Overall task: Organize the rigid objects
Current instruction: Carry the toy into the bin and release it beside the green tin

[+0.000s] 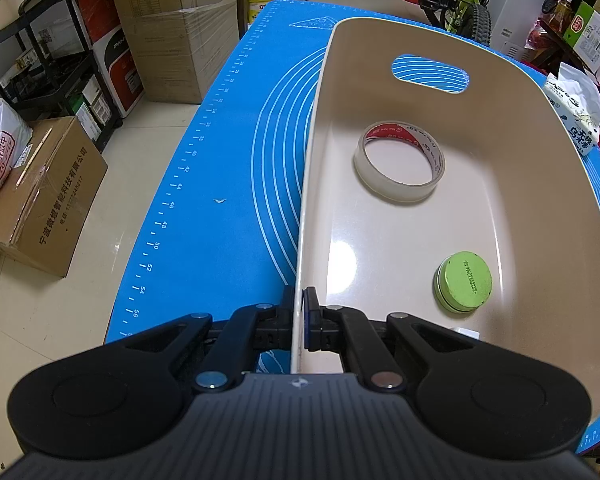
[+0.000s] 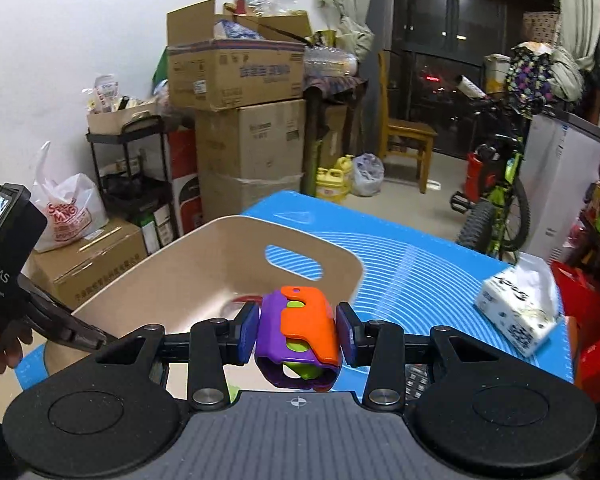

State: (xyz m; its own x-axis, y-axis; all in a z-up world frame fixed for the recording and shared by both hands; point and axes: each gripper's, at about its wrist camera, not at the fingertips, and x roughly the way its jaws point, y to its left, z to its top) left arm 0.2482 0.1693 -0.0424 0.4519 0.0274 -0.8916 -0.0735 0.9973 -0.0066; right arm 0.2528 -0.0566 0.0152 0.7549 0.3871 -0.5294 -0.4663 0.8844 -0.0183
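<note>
The left gripper [image 1: 300, 312] is clenched on the near left wall of a beige plastic bin [image 1: 520, 92], one of its fingers [image 1: 287, 300] outside the wall and the other inside, so the thin rim stands pinched between the pads. The bin sits on a blue measuring mat [image 1: 220, 168] that covers the tabletop, toward the mat's right side, with its handle cutout in the far wall showing the mat's white curved lines through it. Inside the bin, a roll of clear tape [image 1: 400, 162] with a red-printed core lies flat on the floor toward the far end, and a small round green tin [image 1: 465, 282] rests tilted against the right wall near the near end; the two are well apart. The right gripper [image 2: 299, 330] is grasping a purple, orange and lime-green toy [image 2: 300, 336], its blue-padded fingers [image 2: 249, 330] pressed against the toy's left and right sides. The toy is held in the air above the near right part of the bin [image 2: 180, 276], not touching it. A pack of tissues [image 2: 520, 312] lies on the mat [image 2: 420, 264] near the tabletop's right edge, well apart from the bin. In the right wrist view, the left gripper's body [image 2: 8, 256] shows at the bin's left rim, held by a hand.
</note>
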